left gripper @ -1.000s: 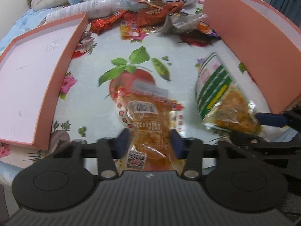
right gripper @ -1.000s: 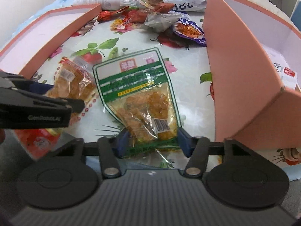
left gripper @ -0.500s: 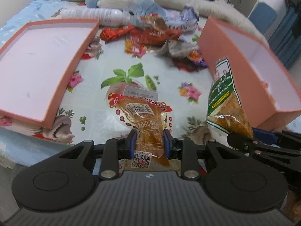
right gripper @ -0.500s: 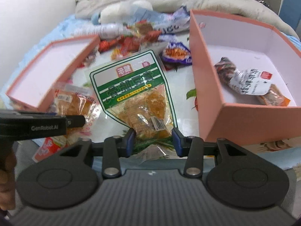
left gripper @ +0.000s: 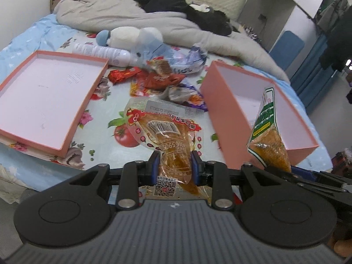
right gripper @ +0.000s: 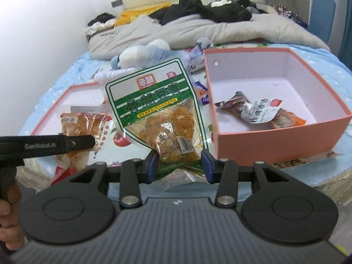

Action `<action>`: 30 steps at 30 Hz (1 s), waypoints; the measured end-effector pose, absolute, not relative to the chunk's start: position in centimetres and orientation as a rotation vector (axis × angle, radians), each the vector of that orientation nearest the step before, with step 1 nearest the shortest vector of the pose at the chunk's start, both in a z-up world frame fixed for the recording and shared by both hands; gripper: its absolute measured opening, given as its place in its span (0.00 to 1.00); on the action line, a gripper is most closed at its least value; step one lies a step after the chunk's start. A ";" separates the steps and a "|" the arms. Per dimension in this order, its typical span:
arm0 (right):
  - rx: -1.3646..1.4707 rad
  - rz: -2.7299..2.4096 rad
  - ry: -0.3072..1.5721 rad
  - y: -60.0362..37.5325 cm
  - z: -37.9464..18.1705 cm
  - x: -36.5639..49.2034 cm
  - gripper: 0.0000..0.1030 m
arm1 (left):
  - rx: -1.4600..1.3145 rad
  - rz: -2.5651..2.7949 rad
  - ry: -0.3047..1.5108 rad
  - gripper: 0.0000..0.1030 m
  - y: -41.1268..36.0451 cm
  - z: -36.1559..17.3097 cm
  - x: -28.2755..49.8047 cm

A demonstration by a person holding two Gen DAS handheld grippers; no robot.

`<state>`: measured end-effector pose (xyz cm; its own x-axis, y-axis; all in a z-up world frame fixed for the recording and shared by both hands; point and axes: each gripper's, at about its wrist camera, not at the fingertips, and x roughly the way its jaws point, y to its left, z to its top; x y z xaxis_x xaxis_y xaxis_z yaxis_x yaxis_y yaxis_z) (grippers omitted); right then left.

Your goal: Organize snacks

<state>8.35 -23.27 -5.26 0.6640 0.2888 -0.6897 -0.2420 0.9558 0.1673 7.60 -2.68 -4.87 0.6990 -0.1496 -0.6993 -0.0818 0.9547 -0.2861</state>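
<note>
My left gripper [left gripper: 174, 167] is shut on a clear snack bag with red print and orange contents [left gripper: 167, 134], held up above the flowered bed sheet. My right gripper [right gripper: 179, 163] is shut on a green-and-white snack bag with orange contents [right gripper: 158, 110], also lifted; this bag shows at the right in the left wrist view [left gripper: 267, 132]. The left gripper and its bag [right gripper: 81, 127] show at the left in the right wrist view. A deep pink box [right gripper: 275, 140] stands to the right, holding two wrapped snacks [right gripper: 259, 112].
A shallow pink lid [left gripper: 44, 101] lies at the left. A pile of loose snack wrappers [left gripper: 160, 81], a white bottle [left gripper: 103, 52] and a plush toy [left gripper: 136, 37] lie at the back. A grey duvet [left gripper: 154, 22] and dark clothes lie beyond.
Both grippers closed on their bags and lifted them off the sheet, pulling back and up. The bags now hang in the air and the inside of the deep box is in view.
</note>
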 end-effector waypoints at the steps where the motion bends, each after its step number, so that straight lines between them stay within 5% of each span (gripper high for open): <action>1: 0.066 0.296 0.782 -23.5 -4.9 8.0 0.44 | -0.312 -0.049 0.794 0.32 -2.9 -4.6 7.3; 30: 0.161 0.064 0.741 -33.2 -2.3 4.8 0.44 | -0.285 -0.310 0.755 0.32 -13.5 -1.3 8.7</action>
<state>4.76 -33.25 -2.26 0.7367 0.1149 -0.6664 -0.0015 0.9857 0.1683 8.68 -13.54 -1.30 0.6872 -0.3743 -0.6226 0.1721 0.9165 -0.3611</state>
